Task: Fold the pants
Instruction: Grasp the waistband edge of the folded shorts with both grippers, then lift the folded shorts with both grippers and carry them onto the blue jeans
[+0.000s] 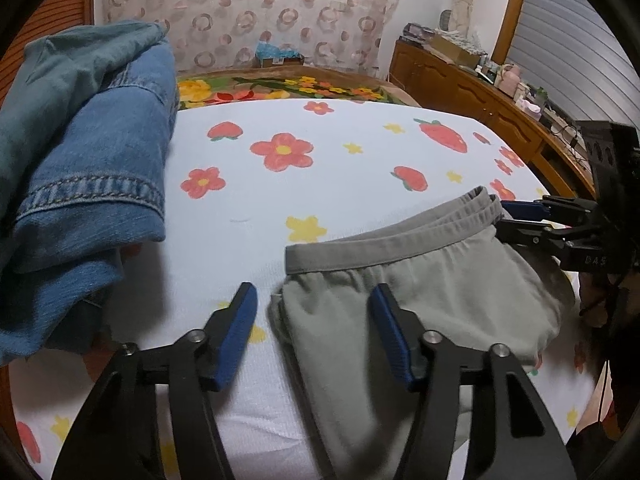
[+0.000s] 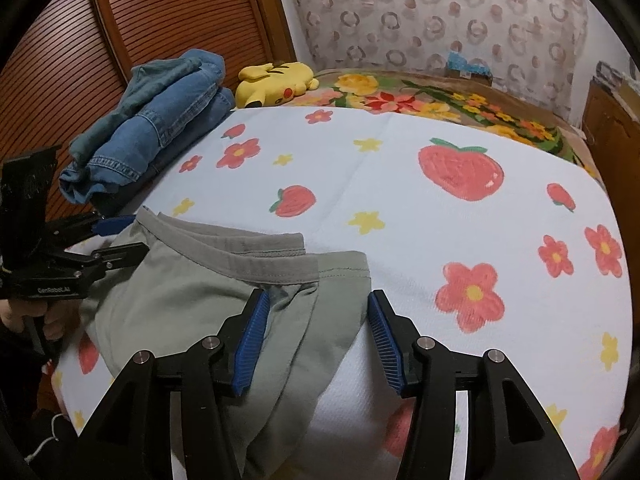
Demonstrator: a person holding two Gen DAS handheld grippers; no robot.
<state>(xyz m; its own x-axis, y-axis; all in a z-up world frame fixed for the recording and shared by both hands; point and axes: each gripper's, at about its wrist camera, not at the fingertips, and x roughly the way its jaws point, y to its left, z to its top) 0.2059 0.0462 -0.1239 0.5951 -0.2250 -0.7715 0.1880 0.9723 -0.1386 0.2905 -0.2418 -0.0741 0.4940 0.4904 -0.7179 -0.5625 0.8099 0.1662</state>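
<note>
Grey pants (image 1: 420, 300) lie folded on the flowered white sheet (image 1: 280, 208), waistband away from me. They also show in the right wrist view (image 2: 192, 300). My left gripper (image 1: 314, 300) is open, its jaws straddling the pants' left edge just above the fabric. It shows in the right wrist view (image 2: 120, 240) at the far waistband corner. My right gripper (image 2: 316, 308) is open over the pants' right edge. In the left wrist view it (image 1: 508, 216) sits open at the right waistband corner. Neither holds cloth.
A stack of folded blue jeans (image 1: 88, 160) lies at the left of the bed, also in the right wrist view (image 2: 152, 128). A yellow plush toy (image 2: 276, 82) lies behind it. A floral blanket (image 2: 420, 100) covers the far bed. A wooden cabinet (image 1: 472, 92) stands right.
</note>
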